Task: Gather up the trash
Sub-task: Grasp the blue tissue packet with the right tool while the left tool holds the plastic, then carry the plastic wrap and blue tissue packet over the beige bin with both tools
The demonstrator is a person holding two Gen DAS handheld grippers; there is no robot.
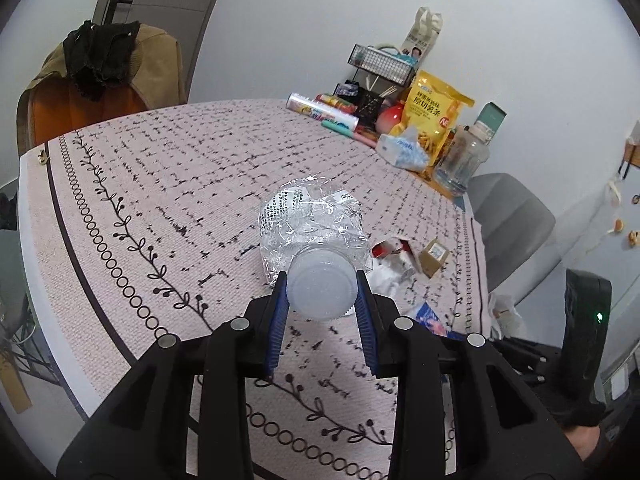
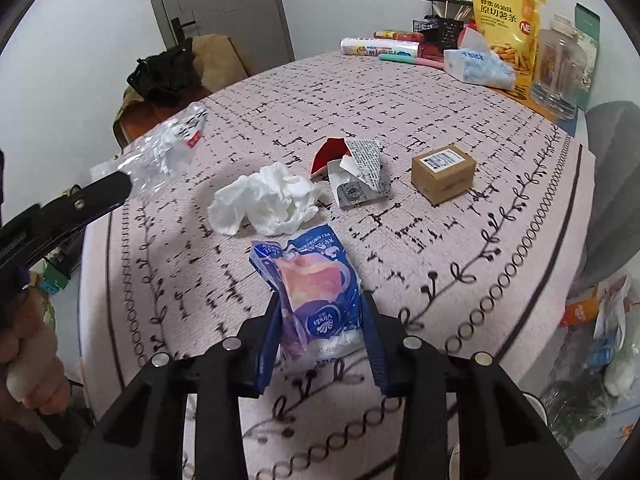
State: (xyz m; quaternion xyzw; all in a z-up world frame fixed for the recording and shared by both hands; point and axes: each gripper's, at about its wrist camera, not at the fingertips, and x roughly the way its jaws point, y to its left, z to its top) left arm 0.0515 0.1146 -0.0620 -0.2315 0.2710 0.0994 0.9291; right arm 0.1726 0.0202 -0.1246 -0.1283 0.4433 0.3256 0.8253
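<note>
1. My left claw (image 1: 322, 294) is clenched on the white cap end of a squashed clear bottle (image 1: 310, 224). The bottle points straight out ahead of the claw, long way forward, up off the table (image 1: 120, 168).

2. My right claw (image 2: 320, 320) sits with its two blue fingers (image 2: 267, 344) on either side of a blue tissue wrapper (image 2: 316, 300). The left finger touches the wrapper. I cannot tell if the right one does, so I cannot tell if the claw is gripping.

3. The wrapper's long way runs straight forward from my right claw, and its far end lies flat on the table.

4. A little past the wrapper is a crumpled white tissue (image 2: 266, 202), a bit to the left.

5. Farther out sit a torn red and white carton (image 2: 352, 170) straight ahead and a small brown box (image 2: 443, 172) off to the right.

6. I think the right claw is nearer to all this trash, since the left one is already full.
</note>
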